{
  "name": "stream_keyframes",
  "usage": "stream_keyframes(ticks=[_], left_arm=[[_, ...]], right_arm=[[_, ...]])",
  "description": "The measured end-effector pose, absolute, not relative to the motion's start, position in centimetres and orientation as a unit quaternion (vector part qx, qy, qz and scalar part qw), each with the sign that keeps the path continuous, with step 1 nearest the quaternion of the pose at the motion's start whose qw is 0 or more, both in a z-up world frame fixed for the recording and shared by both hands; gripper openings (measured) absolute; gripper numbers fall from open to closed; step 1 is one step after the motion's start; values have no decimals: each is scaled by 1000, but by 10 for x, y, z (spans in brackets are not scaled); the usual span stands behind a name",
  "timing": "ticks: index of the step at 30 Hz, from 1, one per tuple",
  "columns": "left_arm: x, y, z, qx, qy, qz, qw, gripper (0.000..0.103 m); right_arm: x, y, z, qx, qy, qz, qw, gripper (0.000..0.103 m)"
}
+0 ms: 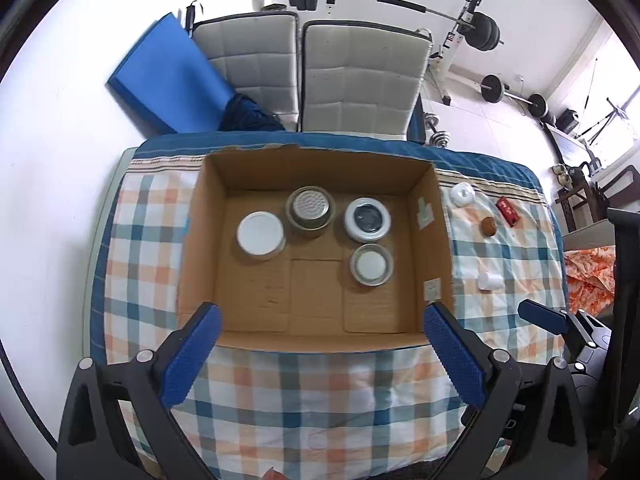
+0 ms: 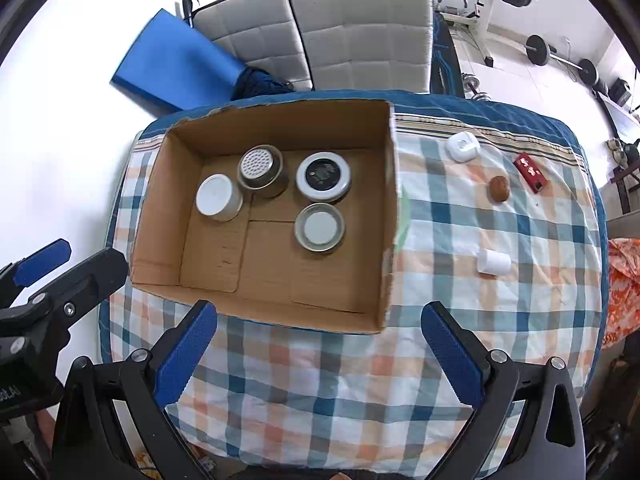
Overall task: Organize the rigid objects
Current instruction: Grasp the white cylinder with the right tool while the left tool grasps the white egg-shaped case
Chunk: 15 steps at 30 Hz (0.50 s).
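An open cardboard box [image 1: 434,240] [image 2: 390,216] lies on a checked cloth and holds several round things: a white-lidded jar [image 1: 260,235] [image 2: 216,196], a perforated metal cup [image 1: 310,208] [image 2: 260,170], a white-rimmed dark disc [image 1: 367,219] [image 2: 323,176] and a metal tin [image 1: 371,265] [image 2: 319,227]. To the right of the box, on the cloth, lie a white round case [image 1: 461,195] [image 2: 463,146], a brown nut-like thing [image 1: 489,226] [image 2: 499,189], a red block [image 1: 507,211] [image 2: 530,172] and a small white cylinder [image 1: 489,281] [image 2: 494,262]. My left gripper [image 1: 320,336] hangs open above the box's near edge. My right gripper [image 2: 320,334] is open and holds nothing.
Two white padded chairs [image 1: 320,76] and a blue mat [image 1: 172,80] stand behind the table. Weight bars [image 1: 496,88] lie at the back right. An orange patterned cloth [image 2: 624,280] lies at the right edge. The other gripper's blue finger [image 1: 544,316] [image 2: 42,262] shows at each view's side.
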<state>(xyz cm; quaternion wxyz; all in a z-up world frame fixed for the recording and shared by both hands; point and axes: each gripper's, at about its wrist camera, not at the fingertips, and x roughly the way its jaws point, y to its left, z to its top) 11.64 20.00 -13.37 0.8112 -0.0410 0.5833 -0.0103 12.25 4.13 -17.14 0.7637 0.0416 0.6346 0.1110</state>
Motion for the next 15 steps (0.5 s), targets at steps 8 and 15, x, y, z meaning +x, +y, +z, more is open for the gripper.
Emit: stream_keyframes(ticks=[8, 15], left_arm=[[145, 113, -136, -26, 586, -67, 807, 103], [185, 35, -171, 7, 596, -83, 799, 103]], right_arm=[[138, -41, -168, 70, 634, 74, 767, 103], [166, -137, -210, 99, 654, -2, 750, 103]])
